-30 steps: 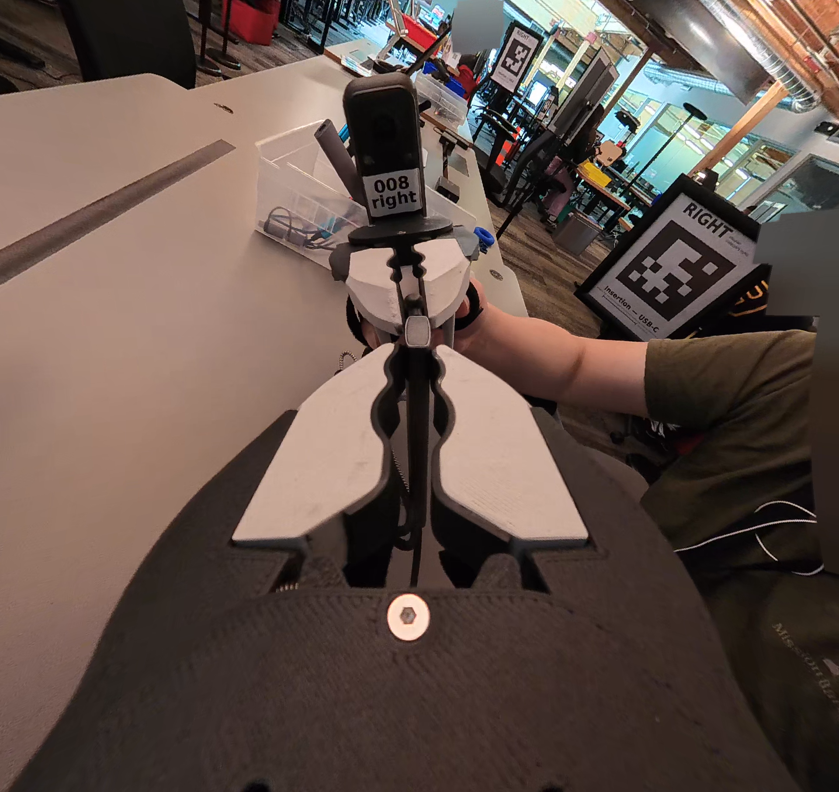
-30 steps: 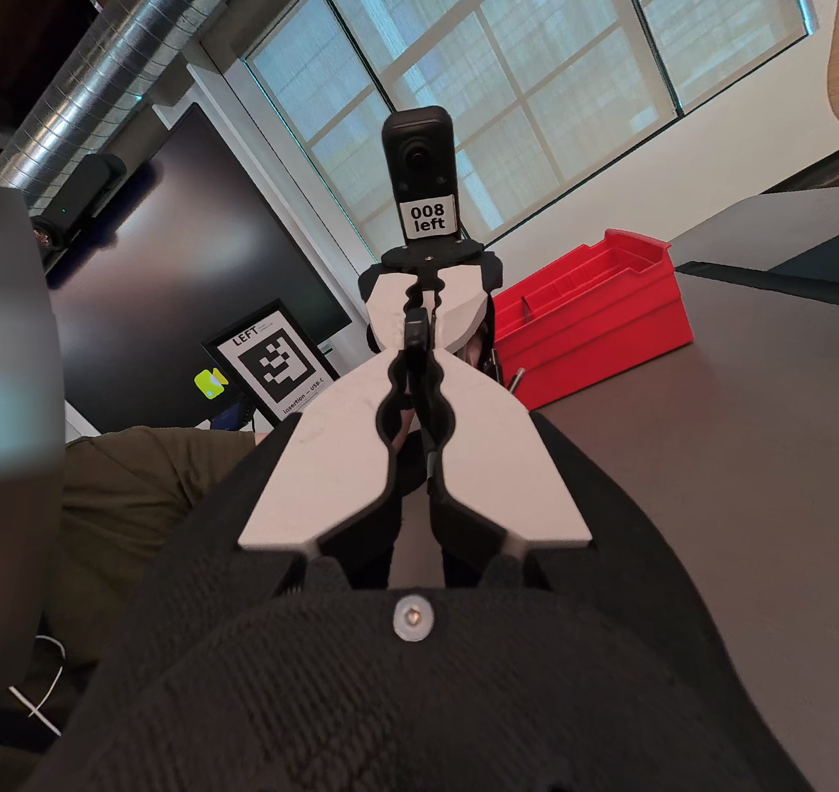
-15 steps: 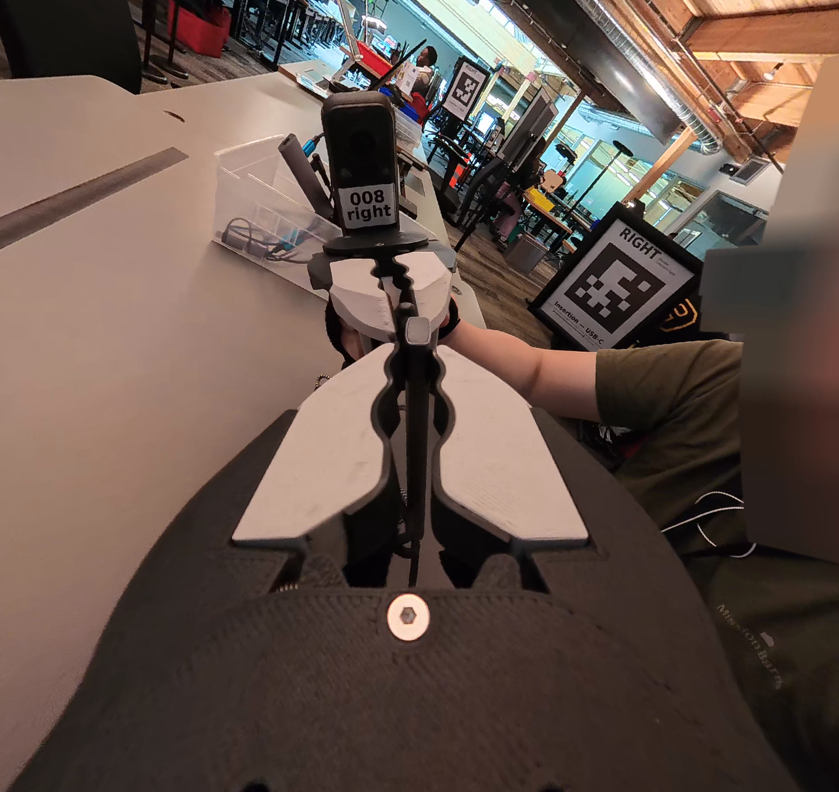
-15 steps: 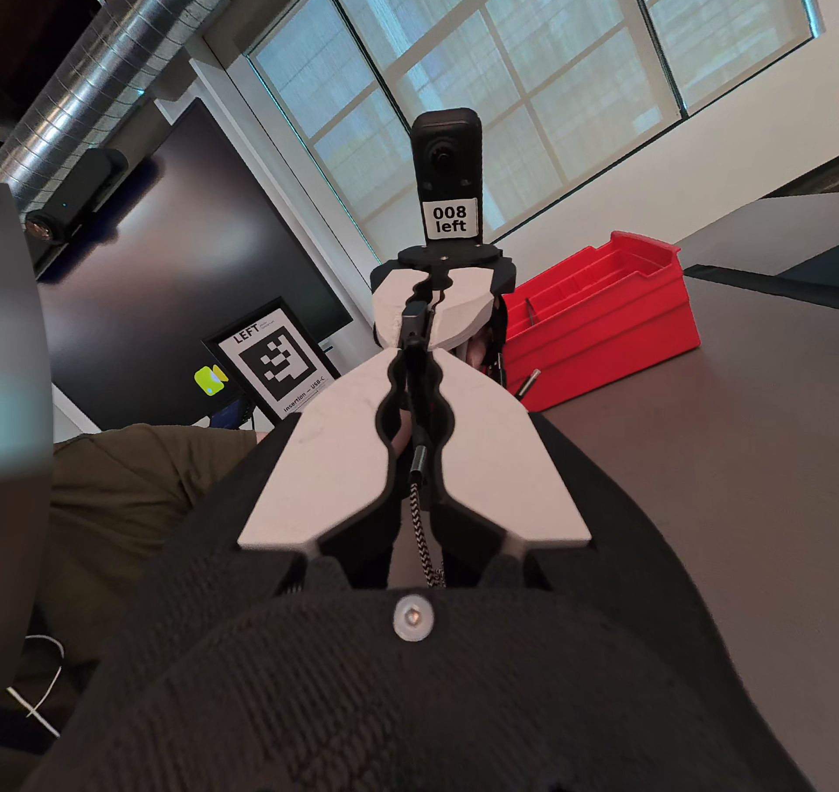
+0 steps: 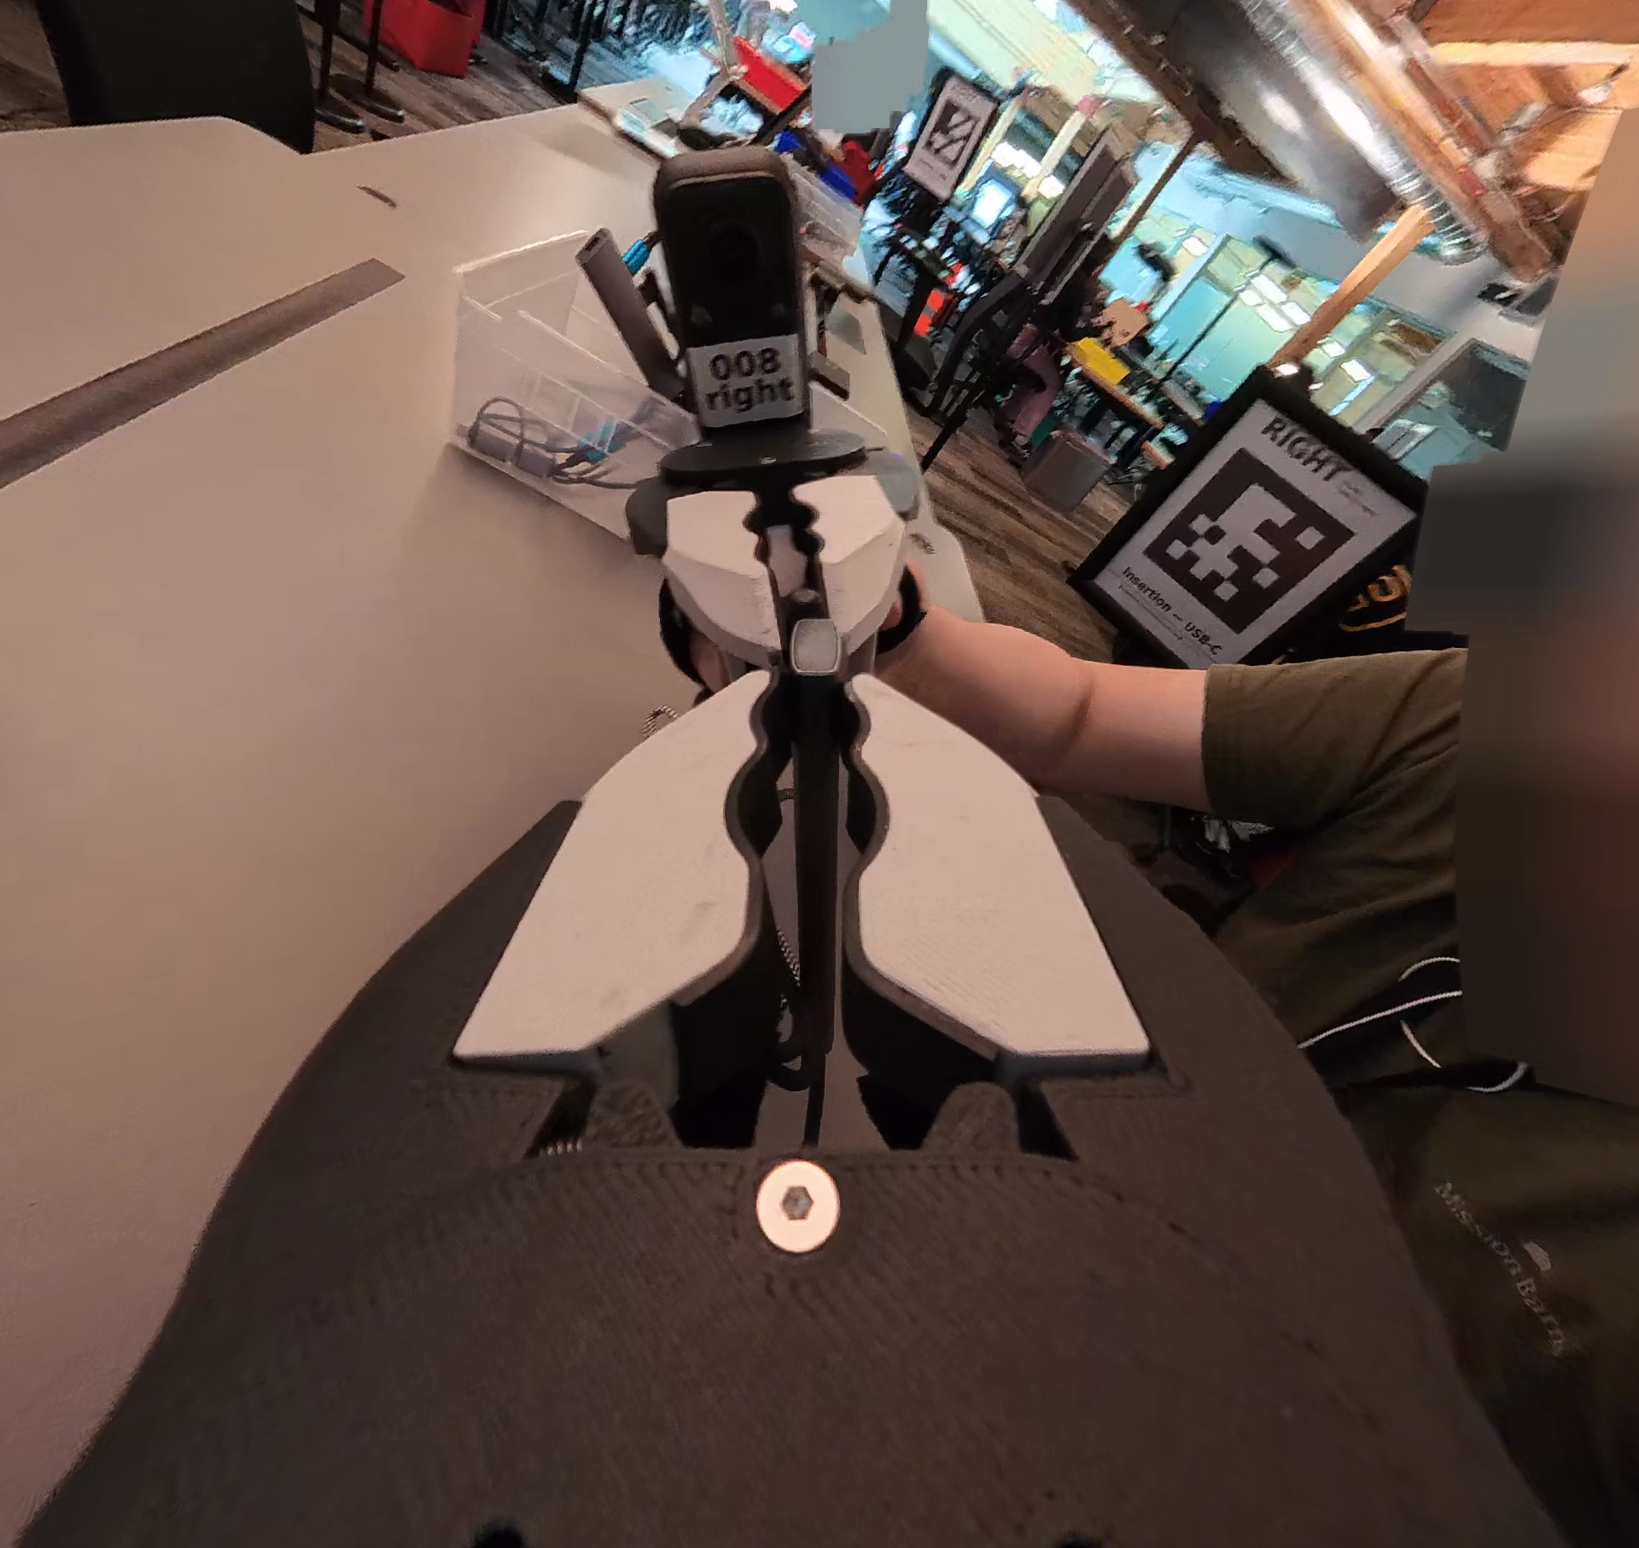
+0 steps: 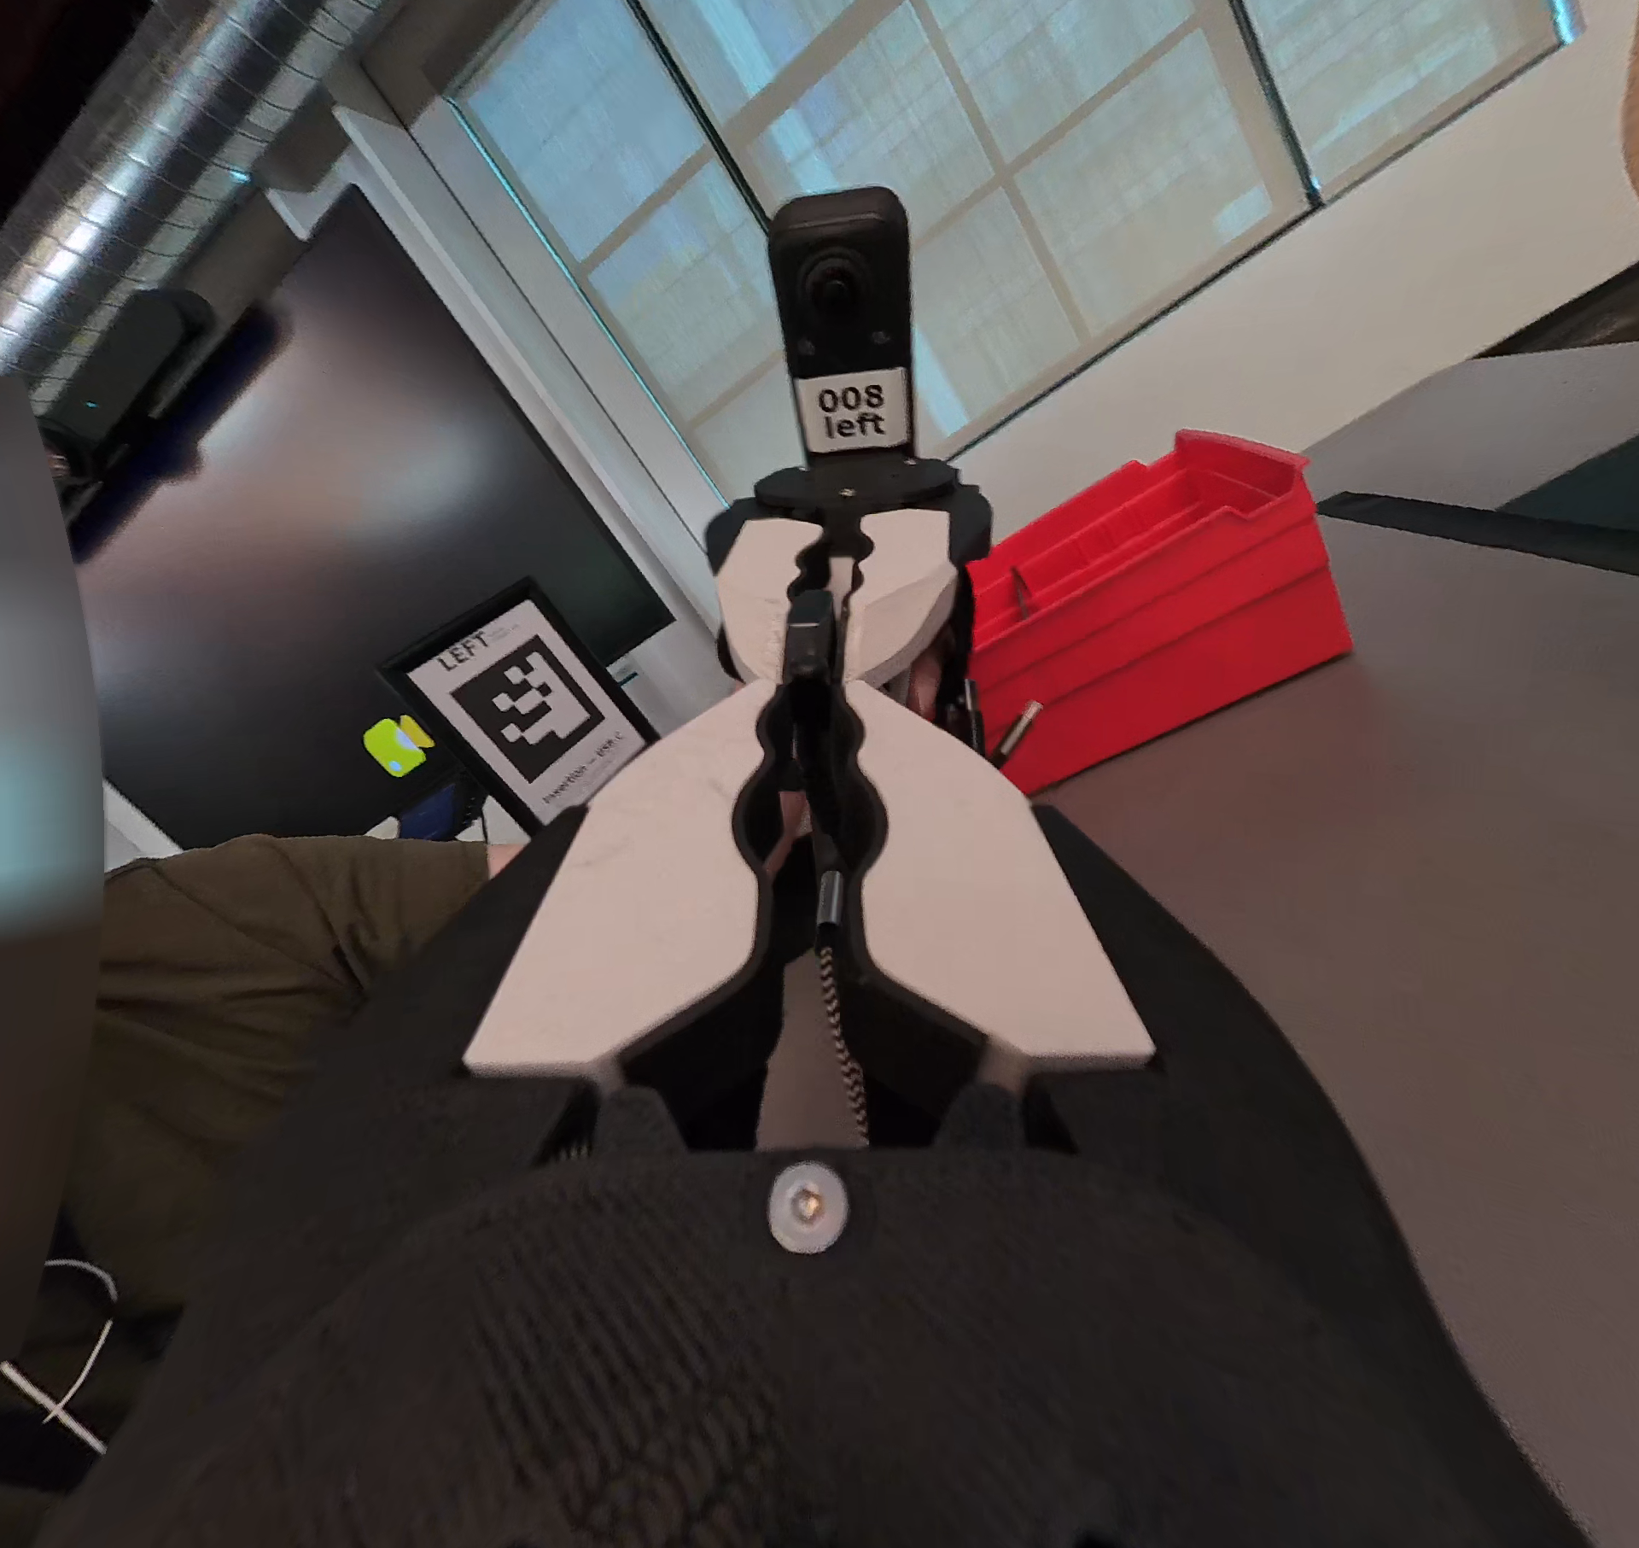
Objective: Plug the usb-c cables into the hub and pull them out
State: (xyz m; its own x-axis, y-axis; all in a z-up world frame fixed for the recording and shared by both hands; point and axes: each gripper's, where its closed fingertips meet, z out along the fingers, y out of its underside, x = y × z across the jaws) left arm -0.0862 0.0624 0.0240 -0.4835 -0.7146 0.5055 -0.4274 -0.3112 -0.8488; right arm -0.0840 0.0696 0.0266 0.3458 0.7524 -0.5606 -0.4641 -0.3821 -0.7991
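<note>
On the pale table (image 5: 222, 707), a clear bin (image 5: 550, 388) holds cables.

My left tongs (image 5: 803, 689) and right tongs (image 6: 811, 689) meet tip to tip above the surface (image 5: 266, 707) — each facing the other. Behind the right tongs a clear bin (image 5: 532, 370) stands on the surface; behind the left tongs a tray (image 6: 1153, 583) sits — a framed marker board (image 6: 523, 698) to its left.

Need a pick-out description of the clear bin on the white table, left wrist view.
On the white table, look just behind the right gripper. The clear plastic bin sits there, holding coiled cables and an upright grey stick-shaped device. It is the only see-through container on that table.
</note>
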